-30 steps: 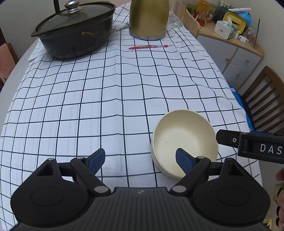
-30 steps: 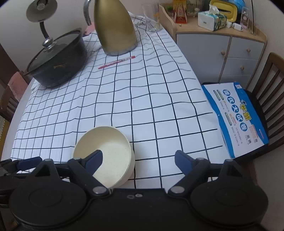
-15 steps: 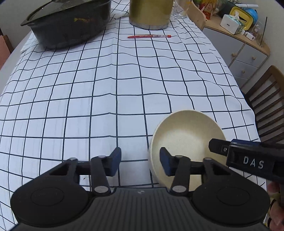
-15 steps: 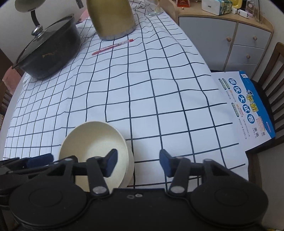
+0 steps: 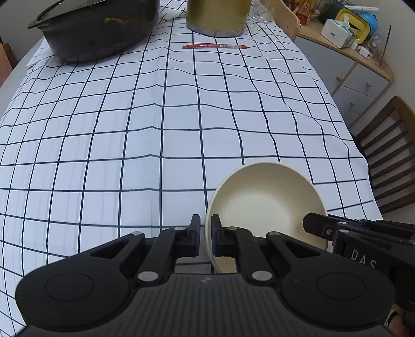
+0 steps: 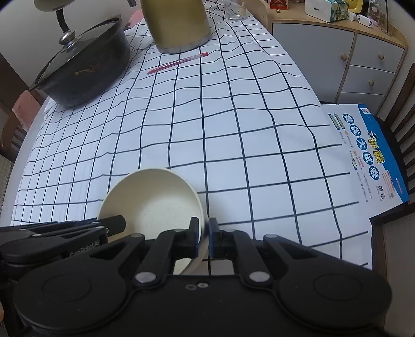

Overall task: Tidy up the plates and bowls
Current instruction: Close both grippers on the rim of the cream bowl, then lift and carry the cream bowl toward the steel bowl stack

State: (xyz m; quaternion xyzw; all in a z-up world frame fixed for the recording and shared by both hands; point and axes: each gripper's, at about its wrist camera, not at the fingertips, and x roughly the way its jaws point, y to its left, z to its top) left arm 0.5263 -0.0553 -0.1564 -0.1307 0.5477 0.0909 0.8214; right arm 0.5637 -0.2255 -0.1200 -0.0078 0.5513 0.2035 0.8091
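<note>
A cream speckled bowl (image 5: 267,204) (image 6: 153,204) sits at the near edge of the checked tablecloth (image 5: 160,124). My left gripper (image 5: 205,237) is shut on the bowl's left rim, one pad inside and one outside the wall. My right gripper (image 6: 204,237) is shut on the opposite, right rim in the same way. Each gripper shows in the other's view: the right one (image 5: 319,226) at the bowl's right side, the left one (image 6: 114,224) at its left side. The bowl's near part is hidden behind the gripper bodies.
At the far end stand a black lidded pot (image 5: 98,28) (image 6: 83,70) and a gold kettle (image 5: 218,15) (image 6: 179,23), with a red pen (image 5: 214,46) (image 6: 179,62) before it. A blue booklet (image 6: 371,153) lies on a wooden chair (image 5: 389,153) at the right, beside a grey cabinet (image 6: 337,51).
Both grippers came down onto the bowl's opposite rims and went from wide open to shut on them. The bowl now sits closer in both views.
</note>
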